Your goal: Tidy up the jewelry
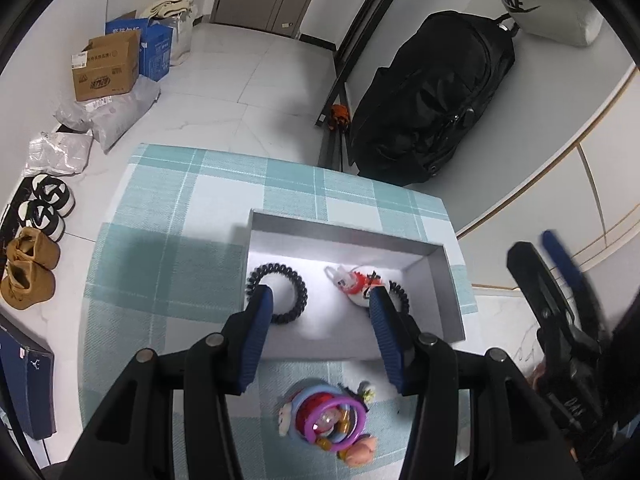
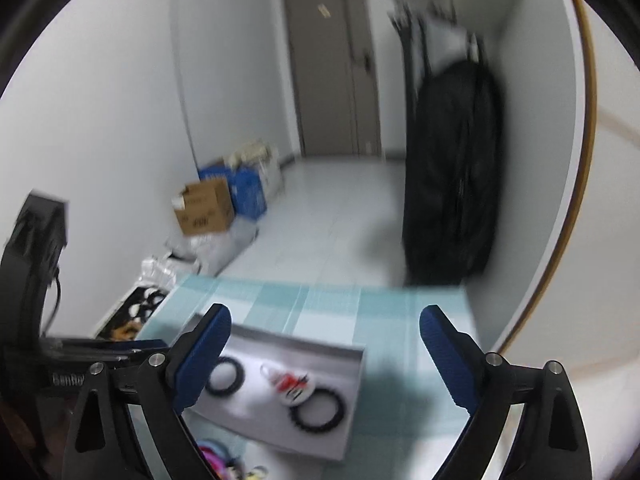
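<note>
Your checked table (image 1: 168, 208) carries the grey box (image 1: 448, 280); your left gripper (image 1: 322, 300) tilts steeply down over it, jaws partly apart, empty, above two black coil ties (image 1: 298, 300) and a red charm (image 1: 352, 282); your right gripper (image 2: 324, 354) gapes wide, empty

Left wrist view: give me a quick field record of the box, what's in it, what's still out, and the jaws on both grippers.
surface: table with teal checked cloth
box: open grey box, on the cloth
in box: two black spiral hair ties, one red-and-white charm between them
still out: pile of colourful bangles and trinkets on the cloth, near side of box
left gripper: jaws open, nothing between them, above the box
right gripper: jaws wide open, empty
</note>
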A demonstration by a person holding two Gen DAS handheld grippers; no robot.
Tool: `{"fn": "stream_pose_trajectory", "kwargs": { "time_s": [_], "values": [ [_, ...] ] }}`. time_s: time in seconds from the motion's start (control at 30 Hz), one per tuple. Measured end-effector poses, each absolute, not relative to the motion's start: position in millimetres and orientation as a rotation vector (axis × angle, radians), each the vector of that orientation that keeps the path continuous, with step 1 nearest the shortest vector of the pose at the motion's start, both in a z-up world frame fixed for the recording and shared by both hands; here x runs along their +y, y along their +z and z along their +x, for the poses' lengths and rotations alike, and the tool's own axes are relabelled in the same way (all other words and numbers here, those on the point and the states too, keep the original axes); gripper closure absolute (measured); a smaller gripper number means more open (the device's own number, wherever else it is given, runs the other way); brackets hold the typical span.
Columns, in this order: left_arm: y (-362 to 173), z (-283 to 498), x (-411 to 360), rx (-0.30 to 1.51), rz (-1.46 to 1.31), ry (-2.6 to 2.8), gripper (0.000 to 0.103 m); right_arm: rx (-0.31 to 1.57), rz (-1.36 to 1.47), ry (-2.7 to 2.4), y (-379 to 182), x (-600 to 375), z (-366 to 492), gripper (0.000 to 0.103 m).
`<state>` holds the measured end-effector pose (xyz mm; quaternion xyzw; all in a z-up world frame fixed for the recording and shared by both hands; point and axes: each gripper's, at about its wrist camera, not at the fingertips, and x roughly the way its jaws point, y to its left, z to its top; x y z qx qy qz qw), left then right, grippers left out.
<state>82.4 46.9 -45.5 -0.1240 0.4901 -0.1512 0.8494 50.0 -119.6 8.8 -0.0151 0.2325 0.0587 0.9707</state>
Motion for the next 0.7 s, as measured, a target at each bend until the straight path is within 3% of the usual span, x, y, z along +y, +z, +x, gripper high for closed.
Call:
{"fn": "stream_pose_trajectory", "kwargs": {
  "time_s": [0.27,0.7],
  "values": [
    [-46.8,51.6,48.6,1.034,-0.222,-0.264,0.059,0.469,-0.184,0.131,4.8,-104.2,20.6,0.005],
    [-75.5,-3.4,39.3,1.129,-0.227,-0.273,0.059,0.624,-0.037,0.109,-16.6,-134.2,-16.1,0.004]
  ]
}}
